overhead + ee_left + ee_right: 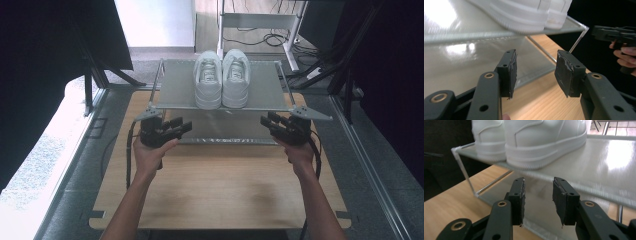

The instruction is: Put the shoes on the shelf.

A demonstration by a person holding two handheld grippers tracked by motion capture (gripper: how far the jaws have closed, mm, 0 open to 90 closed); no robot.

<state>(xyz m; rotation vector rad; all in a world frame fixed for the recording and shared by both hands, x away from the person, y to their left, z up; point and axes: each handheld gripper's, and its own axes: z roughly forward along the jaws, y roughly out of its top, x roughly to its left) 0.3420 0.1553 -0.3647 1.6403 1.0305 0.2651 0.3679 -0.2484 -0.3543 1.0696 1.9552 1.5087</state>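
A pair of white sneakers [221, 77] stands side by side on the top shelf of a small metal rack [175, 92], heels toward me. In the high view my left gripper [181, 126] hovers in front of the rack's left corner, open and empty. At the rack's right front corner my right gripper [268, 121] is also open and empty. The left gripper view looks under the top shelf, with the sneakers' soles [529, 17] above its open jaws [536, 75]. Just below the shelf edge in the right gripper view, the right gripper [537, 195] faces the sneaker heels [534, 142].
The rack stands at the far end of a wooden table [220, 185]. A lower shelf [469, 62] lies beneath the top one. Black frames and cables flank the table. A white desk frame [260, 25] stands behind the rack.
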